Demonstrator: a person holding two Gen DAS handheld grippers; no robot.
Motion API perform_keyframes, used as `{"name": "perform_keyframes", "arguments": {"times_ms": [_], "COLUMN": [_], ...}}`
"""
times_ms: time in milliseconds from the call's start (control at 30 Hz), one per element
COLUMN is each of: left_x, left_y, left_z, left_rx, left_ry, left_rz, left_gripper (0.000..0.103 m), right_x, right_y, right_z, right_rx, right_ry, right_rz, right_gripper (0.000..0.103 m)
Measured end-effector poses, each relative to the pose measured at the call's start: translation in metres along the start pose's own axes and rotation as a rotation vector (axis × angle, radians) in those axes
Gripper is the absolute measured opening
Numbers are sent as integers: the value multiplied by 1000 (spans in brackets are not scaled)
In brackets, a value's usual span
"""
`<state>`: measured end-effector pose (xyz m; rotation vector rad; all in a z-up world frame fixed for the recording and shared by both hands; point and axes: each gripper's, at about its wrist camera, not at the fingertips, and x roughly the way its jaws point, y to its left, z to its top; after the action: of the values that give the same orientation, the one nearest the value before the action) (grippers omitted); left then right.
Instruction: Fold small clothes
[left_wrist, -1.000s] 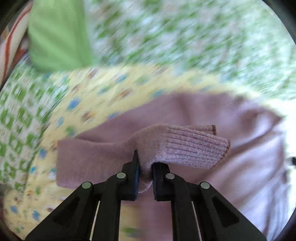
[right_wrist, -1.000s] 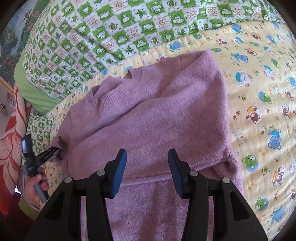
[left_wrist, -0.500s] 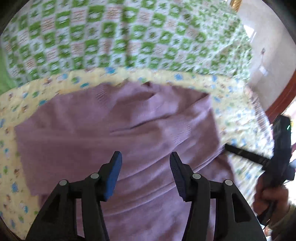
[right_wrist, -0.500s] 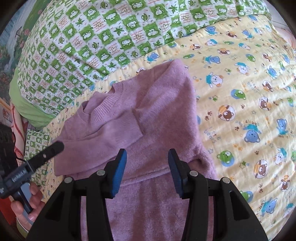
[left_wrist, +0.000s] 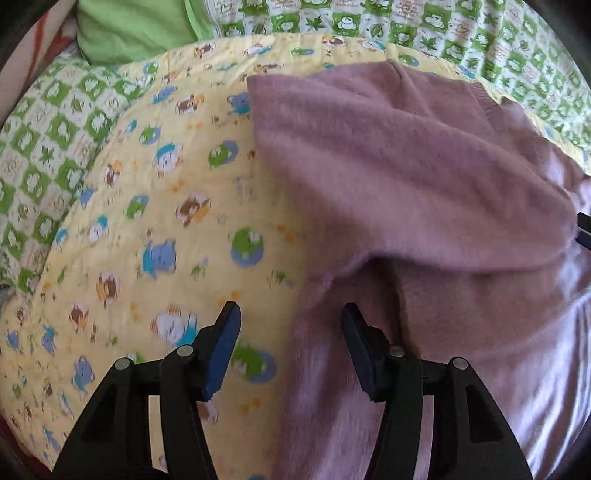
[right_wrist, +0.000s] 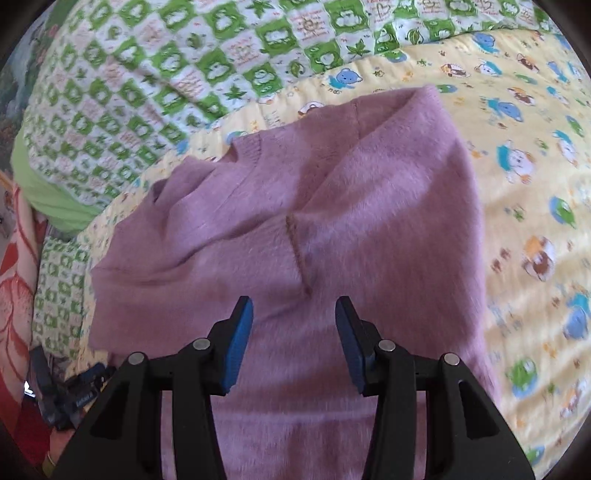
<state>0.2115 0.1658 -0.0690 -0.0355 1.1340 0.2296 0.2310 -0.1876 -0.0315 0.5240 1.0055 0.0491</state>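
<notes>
A small mauve knit sweater (right_wrist: 332, 221) lies on a yellow cartoon-print blanket (right_wrist: 535, 184), both sleeves folded in over its body; one ribbed cuff (right_wrist: 297, 243) lies across the middle. My right gripper (right_wrist: 293, 343) is open and empty, just above the sweater's lower half. In the left wrist view the sweater (left_wrist: 406, 166) fills the right side. My left gripper (left_wrist: 290, 347) is open and empty over the sweater's left edge, one finger above the blanket (left_wrist: 147, 221).
A green-and-white checked quilt (right_wrist: 184, 74) lies beyond the blanket, with a plain green pillow (left_wrist: 133, 29) at the far left. The left gripper's body (right_wrist: 74, 391) shows at the right wrist view's lower left.
My left gripper let go of the sleeve cuff, opened, and swung back to the sweater's left edge. The sleeve now lies folded across the body. My right gripper moved closer to the sweater.
</notes>
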Motion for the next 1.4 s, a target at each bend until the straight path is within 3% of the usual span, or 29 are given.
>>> {"name": "perform_keyframes", "arguments": {"times_ms": [67, 100, 133, 167, 367, 467, 533, 700, 833, 1133, 1267, 1400], "left_x": [5, 7, 10, 12, 3, -3, -5, -6, -11, 9, 12, 13], "left_y": [-1, 0, 1, 2, 8, 13, 13, 10, 20, 42, 41, 41], "left_z": [10, 15, 20, 25, 31, 26, 24, 17, 11, -4, -4, -5], "left_rx": [-33, -58, -84, -105, -183, -247, -250, -272, -304, -396, -390, -386], "left_ry": [-28, -41, -47, -50, -84, -92, -88, -69, -82, -24, -17, -17], "left_rz": [28, 49, 63, 62, 98, 45, 34, 26, 9, -37, -30, -31], "left_gripper": [57, 57, 58, 59, 59, 59, 59, 59, 59, 59, 61, 62], "right_x": [16, 19, 18, 14, -106, -138, -122, -62, -63, -51, -54, -44], "right_y": [-2, 1, 8, 16, 55, 34, 3, -55, -47, -38, -37, -44], "right_z": [8, 10, 12, 13, 16, 10, 0, -30, -41, -42, -38, -38], "right_rx": [42, 44, 27, 2, -109, -106, -72, 55, 20, -27, -22, -12], "right_ry": [27, 35, 41, 44, -127, -177, -128, 24, 8, 57, 32, 68], "right_rz": [41, 66, 81, 89, 308, 244, 138, -11, -24, -32, -20, -63], "right_gripper": [49, 43, 33, 10, 8, 7, 7, 7, 7, 7, 7, 7]}}
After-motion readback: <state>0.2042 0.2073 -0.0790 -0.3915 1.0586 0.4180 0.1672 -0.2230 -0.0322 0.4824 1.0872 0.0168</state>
